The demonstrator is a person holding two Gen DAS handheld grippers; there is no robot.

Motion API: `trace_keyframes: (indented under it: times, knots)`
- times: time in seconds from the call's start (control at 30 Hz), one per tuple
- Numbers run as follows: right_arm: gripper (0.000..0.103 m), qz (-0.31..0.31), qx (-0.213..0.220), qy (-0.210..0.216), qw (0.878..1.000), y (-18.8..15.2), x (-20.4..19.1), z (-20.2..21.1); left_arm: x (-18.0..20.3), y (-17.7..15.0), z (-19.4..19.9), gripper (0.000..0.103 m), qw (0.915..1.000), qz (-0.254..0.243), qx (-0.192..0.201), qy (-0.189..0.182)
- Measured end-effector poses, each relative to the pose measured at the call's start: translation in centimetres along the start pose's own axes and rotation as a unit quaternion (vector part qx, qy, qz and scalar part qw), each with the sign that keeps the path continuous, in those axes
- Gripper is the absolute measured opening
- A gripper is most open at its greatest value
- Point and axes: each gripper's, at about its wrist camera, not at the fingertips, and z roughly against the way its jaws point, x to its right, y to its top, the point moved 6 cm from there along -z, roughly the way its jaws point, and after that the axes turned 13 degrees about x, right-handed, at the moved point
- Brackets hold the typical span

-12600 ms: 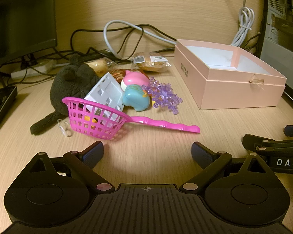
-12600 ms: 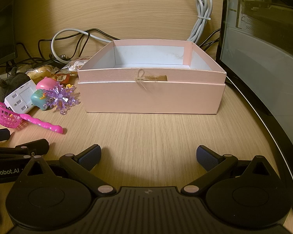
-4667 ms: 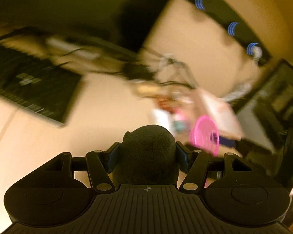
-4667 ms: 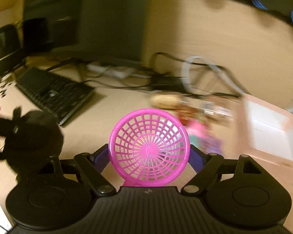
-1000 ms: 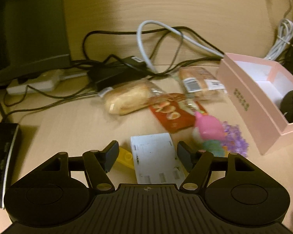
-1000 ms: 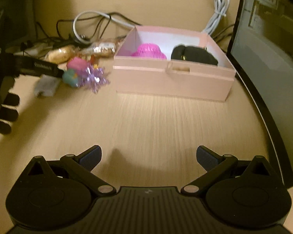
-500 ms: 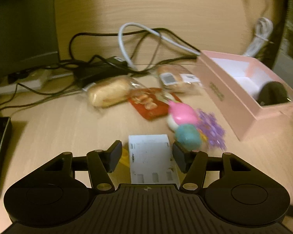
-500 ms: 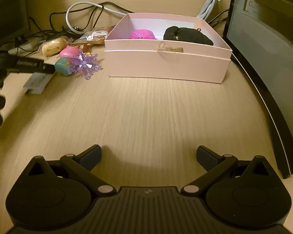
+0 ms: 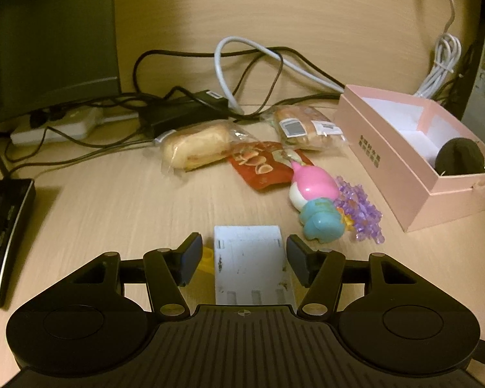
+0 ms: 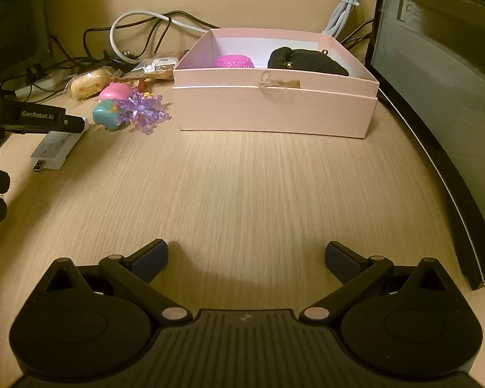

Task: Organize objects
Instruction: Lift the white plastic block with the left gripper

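Observation:
A white adapter block lies on the desk between the fingers of my left gripper, which is shut on it; a yellow piece shows by the left pad. Just right of it are a pink toy, a teal toy and a purple crystal cluster. The pink box holds the pink basket and the black plush. My right gripper stands open over bare desk in front of the box.
Two wrapped breads and a red snack packet lie behind the toys. Cables and a power strip run along the back. A keyboard is at the left, a dark screen at the right.
The left jaws have narrowed onto the white adapter. Earlier, the black plush and pink basket were carried from the desk into the box. The right gripper has hardly moved.

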Motion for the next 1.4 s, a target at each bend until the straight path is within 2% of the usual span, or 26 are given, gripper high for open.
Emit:
trace_keyframes:
  times: [0.2,0.3,0.4,0.5,0.57,0.83,0.93,1.0,1.23,1.3,1.33,1.4]
  knots:
    - [0.103,-0.001,0.006,0.0,1.0,0.0,-0.1,0.1,0.1,-0.2,0.5,0.063,0.9999,-0.002,-0.012,-0.009]
    - [0.103,0.0,0.007,0.0,1.0,0.0,-0.1,0.1,0.4,-0.4,0.8,0.063,0.9994,-0.012,-0.012,-0.03]
    - [0.103,0.001,0.007,0.001,1.0,0.0,-0.1,0.1,1.1,-1.3,1.5,0.063,0.9967,-0.052,0.013,-0.061]
    - [0.103,0.002,0.008,0.003,1.0,0.0,-0.1,0.2,1.5,-2.4,2.4,0.065,0.9908,-0.098,0.049,-0.08]
    - [0.103,0.003,0.01,0.005,1.0,-0.1,-0.1,0.3,1.5,-2.8,2.8,0.065,0.9884,-0.11,0.061,-0.085]
    - [0.103,0.003,0.016,0.006,1.0,-0.1,-0.2,0.4,1.9,-2.2,2.3,0.065,0.9922,-0.104,0.037,-0.058]
    - [0.103,0.001,0.019,0.005,1.0,-0.2,-0.2,0.4,2.5,-2.5,2.1,0.066,0.989,-0.133,0.037,-0.052]
    - [0.103,0.0,0.02,0.005,1.0,-0.2,-0.2,0.4,2.9,-2.6,2.1,0.061,0.9868,-0.149,0.04,-0.05]
    - [0.103,0.001,0.017,0.005,1.0,-0.3,-0.3,0.4,2.9,-1.8,1.6,0.06,0.9914,-0.127,0.009,-0.031]
    - [0.103,0.003,0.016,0.007,1.0,-0.2,-0.3,0.4,2.5,-1.4,1.7,0.06,0.9949,-0.095,-0.001,-0.034]
    - [0.103,0.004,0.014,0.009,1.0,-0.2,-0.3,0.3,2.2,-1.2,1.8,0.051,0.9964,-0.074,-0.004,-0.04]
    - [0.103,0.007,0.008,0.015,1.0,0.0,-0.3,0.2,1.6,-0.7,2.4,0.053,0.9979,-0.045,-0.004,-0.045]
